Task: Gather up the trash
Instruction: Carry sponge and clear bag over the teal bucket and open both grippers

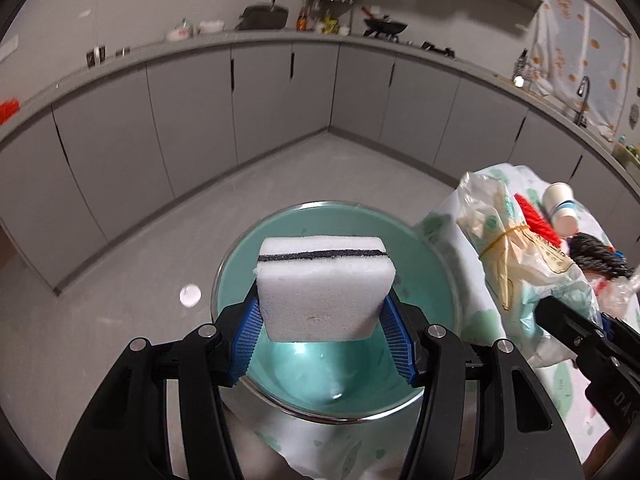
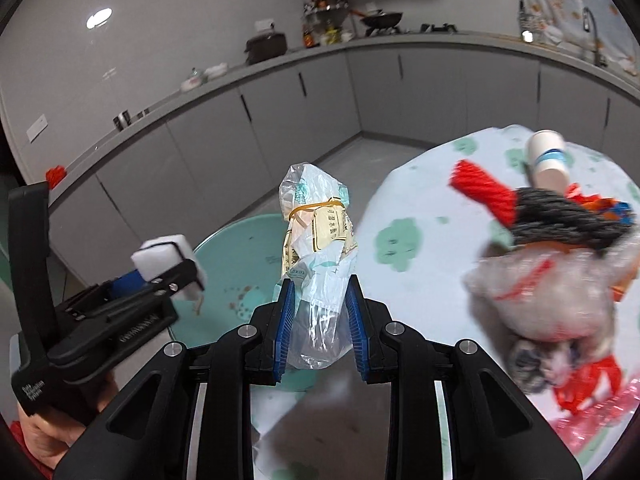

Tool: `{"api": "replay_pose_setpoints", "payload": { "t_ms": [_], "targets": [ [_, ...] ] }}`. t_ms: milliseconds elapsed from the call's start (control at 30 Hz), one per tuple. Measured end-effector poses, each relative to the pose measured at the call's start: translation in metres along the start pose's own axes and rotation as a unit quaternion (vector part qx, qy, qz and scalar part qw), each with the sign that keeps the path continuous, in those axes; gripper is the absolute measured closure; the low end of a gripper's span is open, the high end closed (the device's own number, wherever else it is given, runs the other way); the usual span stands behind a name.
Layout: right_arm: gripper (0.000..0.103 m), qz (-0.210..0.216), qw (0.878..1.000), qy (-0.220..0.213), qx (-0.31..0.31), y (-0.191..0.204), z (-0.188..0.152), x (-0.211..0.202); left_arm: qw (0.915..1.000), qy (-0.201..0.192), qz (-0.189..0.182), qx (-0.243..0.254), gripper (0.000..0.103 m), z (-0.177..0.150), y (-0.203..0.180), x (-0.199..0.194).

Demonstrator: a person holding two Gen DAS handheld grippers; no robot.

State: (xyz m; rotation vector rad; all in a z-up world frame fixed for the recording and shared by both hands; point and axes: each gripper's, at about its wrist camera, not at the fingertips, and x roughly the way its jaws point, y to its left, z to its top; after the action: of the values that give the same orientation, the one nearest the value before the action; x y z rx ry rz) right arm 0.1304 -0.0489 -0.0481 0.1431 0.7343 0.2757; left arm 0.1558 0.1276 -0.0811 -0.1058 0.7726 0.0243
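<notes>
My left gripper [image 1: 322, 330] is shut on a white sponge [image 1: 322, 292] with a dark stripe and holds it above a teal basin [image 1: 424, 280]. The sponge [image 2: 160, 256] and basin [image 2: 236, 256] also show in the right wrist view. My right gripper [image 2: 320, 322] is shut on a clear plastic bag [image 2: 316, 248] tied with a yellow rubber band, lifted beside the basin. The bag [image 1: 504, 240] also shows in the left wrist view.
On the table's patterned cloth [image 2: 416, 208] lie a paper cup [image 2: 548, 156], red netting [image 2: 484, 188], a dark mesh wad [image 2: 568, 220] and a crumpled plastic bundle [image 2: 552, 304]. Grey cabinets [image 1: 192, 112] line the walls behind. A white scrap [image 1: 189, 294] lies on the floor.
</notes>
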Motion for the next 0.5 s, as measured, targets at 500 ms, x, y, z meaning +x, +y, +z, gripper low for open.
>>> {"api": "replay_pose_setpoints", "payload": {
  "t_ms": [500],
  "targets": [
    [0.073, 0.029, 0.997, 0.067, -0.009, 0.025, -0.006, 0.062, 0.9989, 0.041, 0.022, -0.007, 0.047, -0.007, 0.016, 0.041]
  ]
}}
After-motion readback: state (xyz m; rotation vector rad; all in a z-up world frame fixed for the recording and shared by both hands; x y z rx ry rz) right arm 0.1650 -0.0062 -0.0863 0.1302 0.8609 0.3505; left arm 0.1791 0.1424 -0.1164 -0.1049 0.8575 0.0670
